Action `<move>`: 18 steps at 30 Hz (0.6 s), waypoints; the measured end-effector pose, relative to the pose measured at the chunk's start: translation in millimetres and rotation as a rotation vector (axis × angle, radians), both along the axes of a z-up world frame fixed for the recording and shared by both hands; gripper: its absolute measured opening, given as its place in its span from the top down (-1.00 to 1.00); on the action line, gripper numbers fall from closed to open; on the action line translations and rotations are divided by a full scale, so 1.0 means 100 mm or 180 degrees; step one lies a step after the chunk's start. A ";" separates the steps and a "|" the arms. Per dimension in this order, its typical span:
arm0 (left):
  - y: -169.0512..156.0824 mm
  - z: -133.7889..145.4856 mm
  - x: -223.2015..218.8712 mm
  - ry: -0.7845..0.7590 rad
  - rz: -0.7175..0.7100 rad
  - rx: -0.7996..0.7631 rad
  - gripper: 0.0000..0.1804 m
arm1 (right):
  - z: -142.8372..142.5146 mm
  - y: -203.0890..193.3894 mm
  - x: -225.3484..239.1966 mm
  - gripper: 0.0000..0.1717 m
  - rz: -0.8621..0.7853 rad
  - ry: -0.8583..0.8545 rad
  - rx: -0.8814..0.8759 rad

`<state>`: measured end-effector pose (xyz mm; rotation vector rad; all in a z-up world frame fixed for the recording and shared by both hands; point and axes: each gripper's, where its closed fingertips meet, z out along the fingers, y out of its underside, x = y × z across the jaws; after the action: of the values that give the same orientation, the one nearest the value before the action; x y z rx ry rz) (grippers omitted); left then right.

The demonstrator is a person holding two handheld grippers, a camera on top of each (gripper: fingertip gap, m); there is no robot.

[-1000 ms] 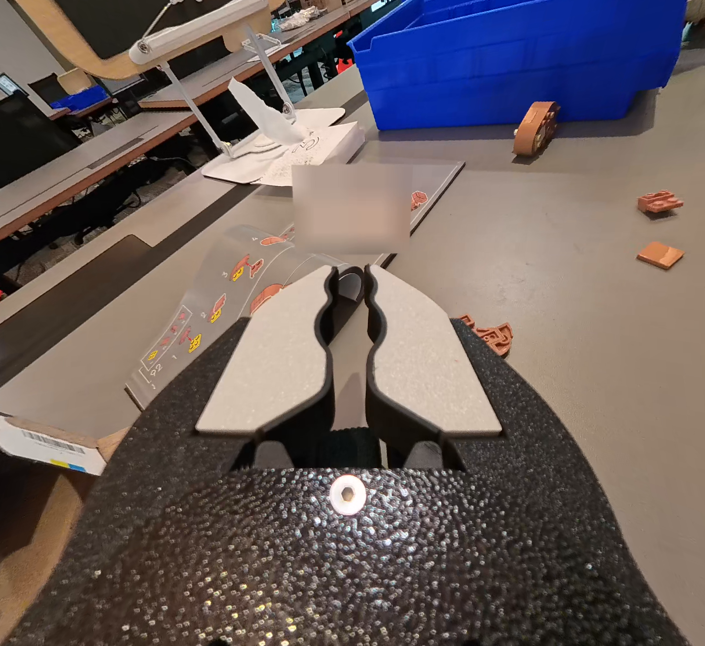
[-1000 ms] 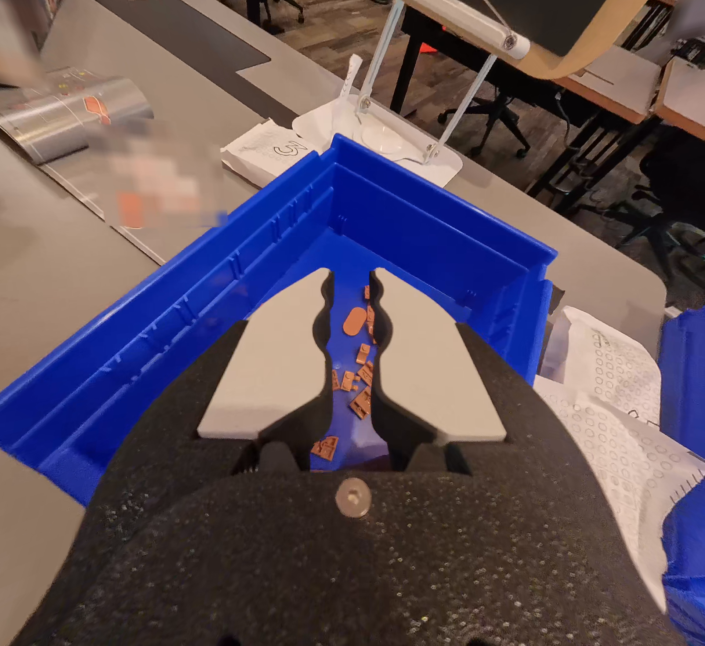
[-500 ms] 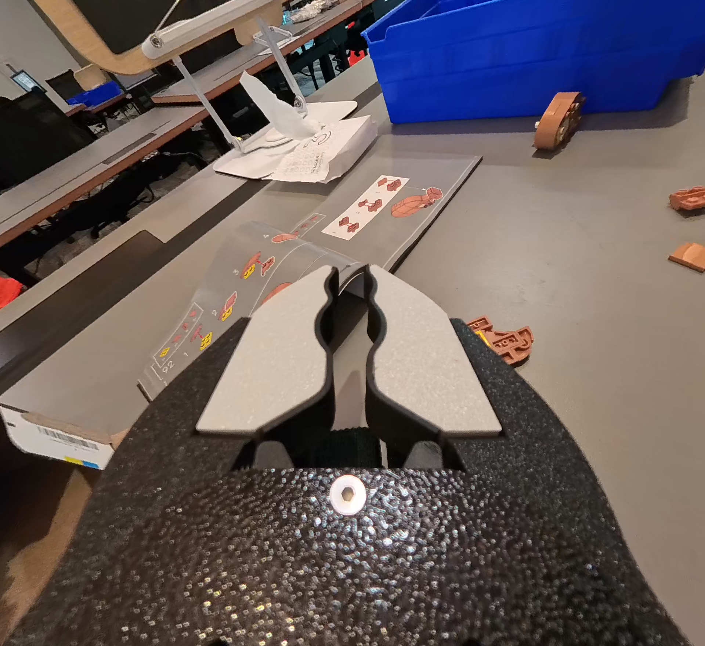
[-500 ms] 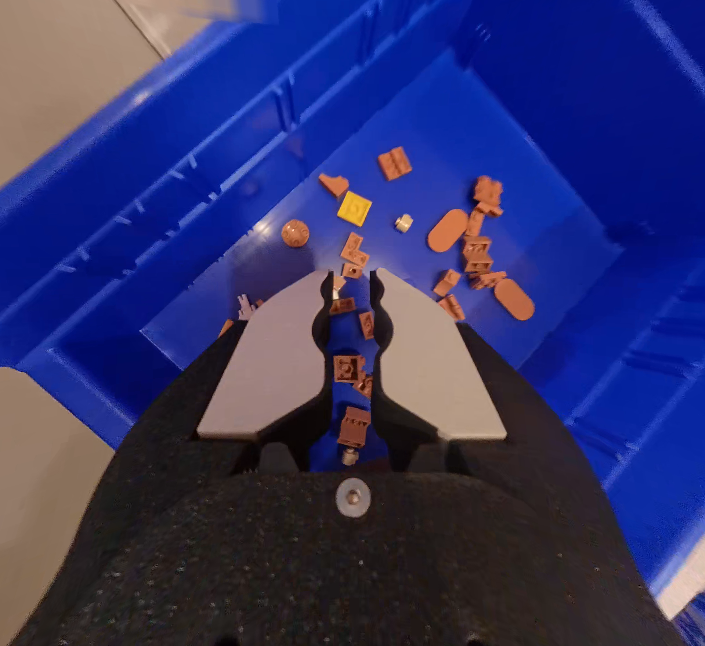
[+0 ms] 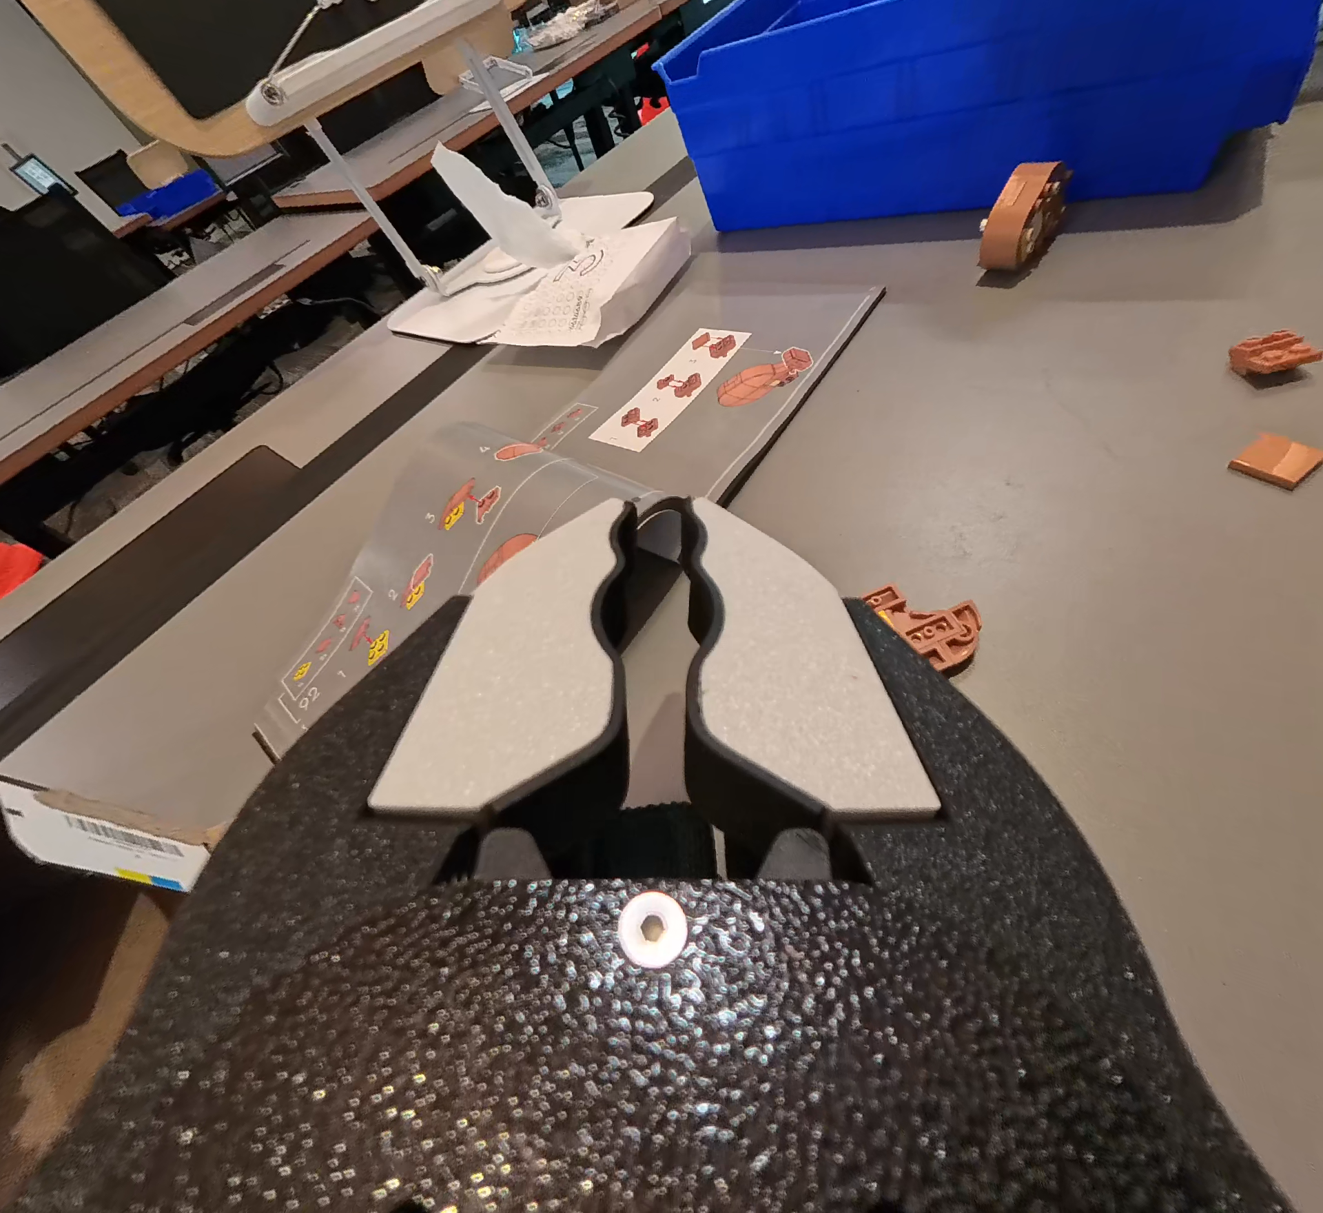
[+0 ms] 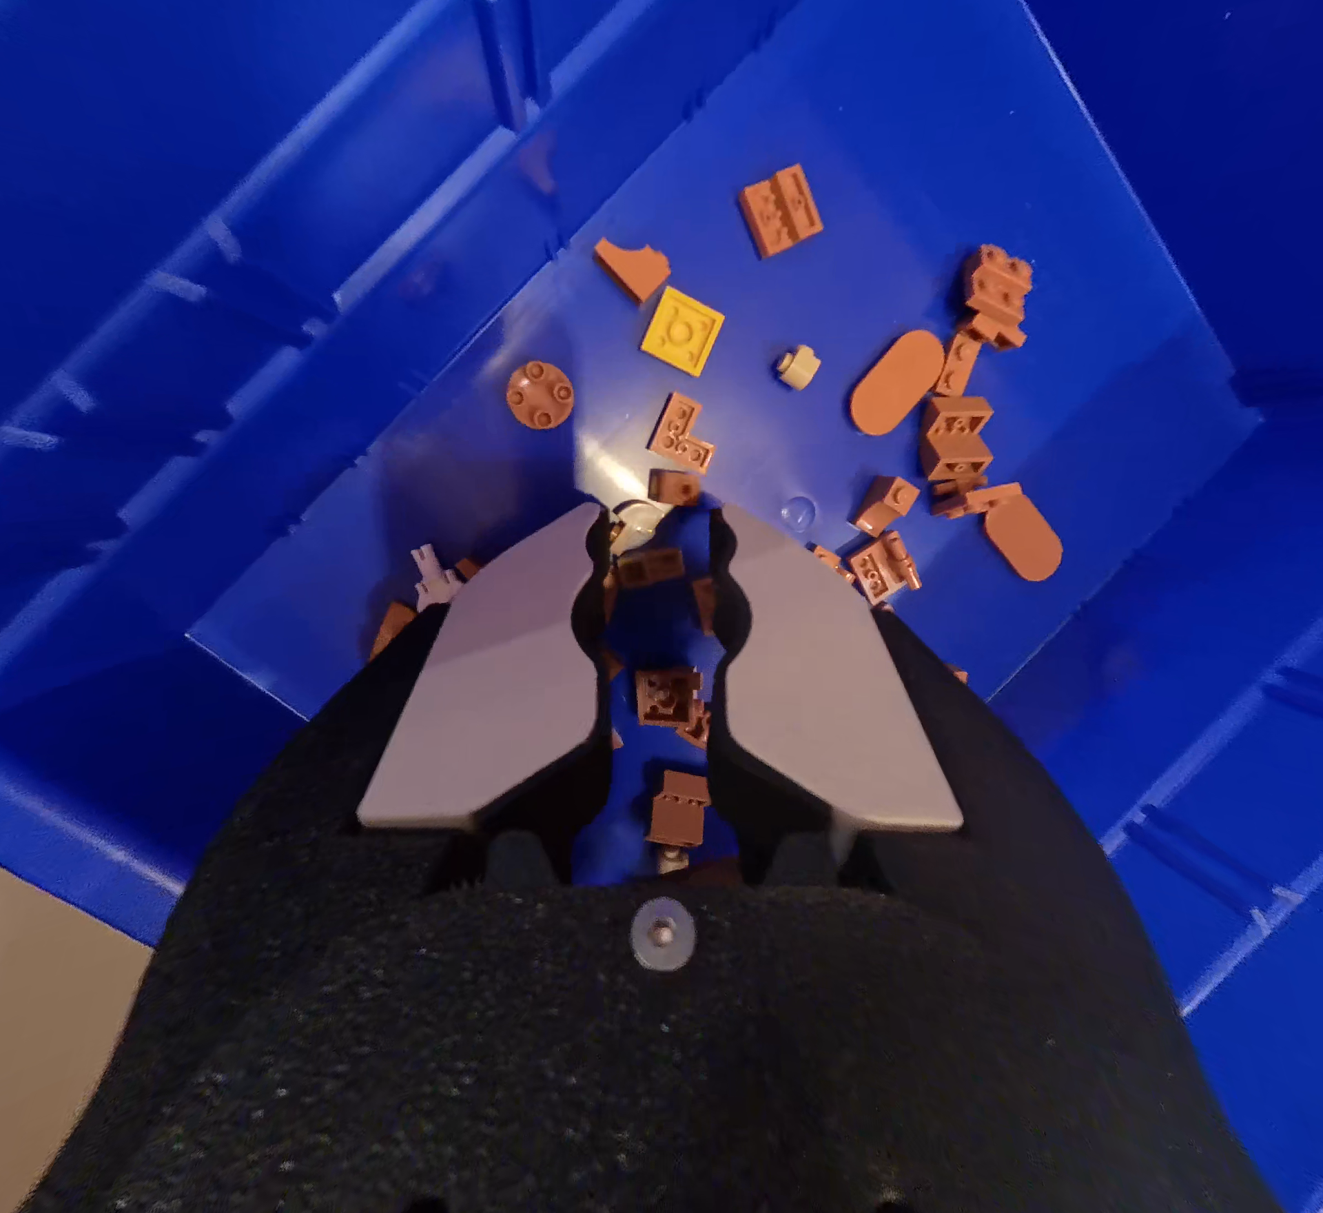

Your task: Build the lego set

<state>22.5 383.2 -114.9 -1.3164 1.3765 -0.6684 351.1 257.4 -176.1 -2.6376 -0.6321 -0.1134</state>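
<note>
Grey worktable, blue bin of brown bricks.
Left gripper nearly closed, empty, above instruction booklet; right gripper parted, ungrasping, over small brown brick at 12 o'clock.

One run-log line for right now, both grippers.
left gripper: open, empty, over instruction booklet | right gripper: open, empty, inside blue bin above loose brown bricks

Grey table bears a blue bin, booklet (open), brown bricks.
</note>
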 end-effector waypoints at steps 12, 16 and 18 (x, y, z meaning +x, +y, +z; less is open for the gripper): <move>0.00 0.00 -0.01 -0.0002 0.0005 -0.0022 0.88 | -0.03 -0.05 -0.07 0.85 0.0000 0.0141 -0.0065; 0.00 0.01 -0.01 -0.0018 0.0002 -0.0033 0.88 | -0.02 -0.06 -0.07 0.86 -0.0010 0.0174 -0.0058; 0.00 0.00 -0.01 -0.0016 0.0000 -0.0032 0.88 | 0.12 -0.02 -0.11 0.86 0.0013 0.0331 0.0149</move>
<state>21.2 383.1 -114.5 -1.3218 1.3707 -0.6791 340.0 255.0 -164.5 -2.5779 -0.5925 0.0099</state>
